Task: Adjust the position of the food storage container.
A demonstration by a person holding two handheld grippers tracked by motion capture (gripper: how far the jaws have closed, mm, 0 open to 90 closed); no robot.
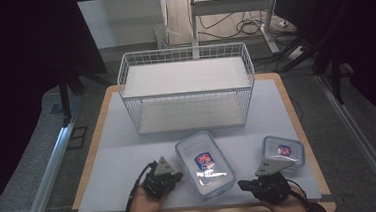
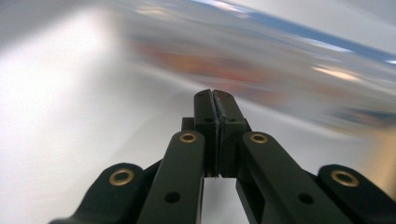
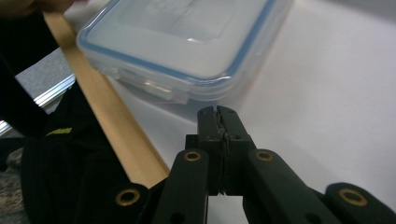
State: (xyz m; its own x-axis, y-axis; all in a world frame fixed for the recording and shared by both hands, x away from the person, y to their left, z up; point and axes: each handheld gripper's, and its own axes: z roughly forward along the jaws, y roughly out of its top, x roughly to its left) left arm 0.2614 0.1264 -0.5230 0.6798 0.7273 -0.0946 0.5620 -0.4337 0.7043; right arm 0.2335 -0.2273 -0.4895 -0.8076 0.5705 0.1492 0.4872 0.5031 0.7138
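A large clear container [image 1: 204,164] with a blue-rimmed lid and a red-and-blue label lies near the table's front, between both grippers. My left gripper [image 1: 179,176] sits just left of it, pointing at its side, jaws shut and empty. In the left gripper view the left gripper [image 2: 215,93] has its jaws pressed together, with the container [image 2: 261,65] a blur ahead. My right gripper [image 1: 241,184] is at the container's front right corner, also shut. In the right gripper view the right gripper [image 3: 217,110] stops just short of the container [image 3: 187,42].
A smaller lidded container [image 1: 282,151] lies at the right, behind my right hand. A white wire basket [image 1: 187,88] stands across the back of the grey mat [image 1: 124,155]. The wooden table edge [image 3: 107,116] runs close by the right gripper, beside a black sleeve [image 3: 51,158].
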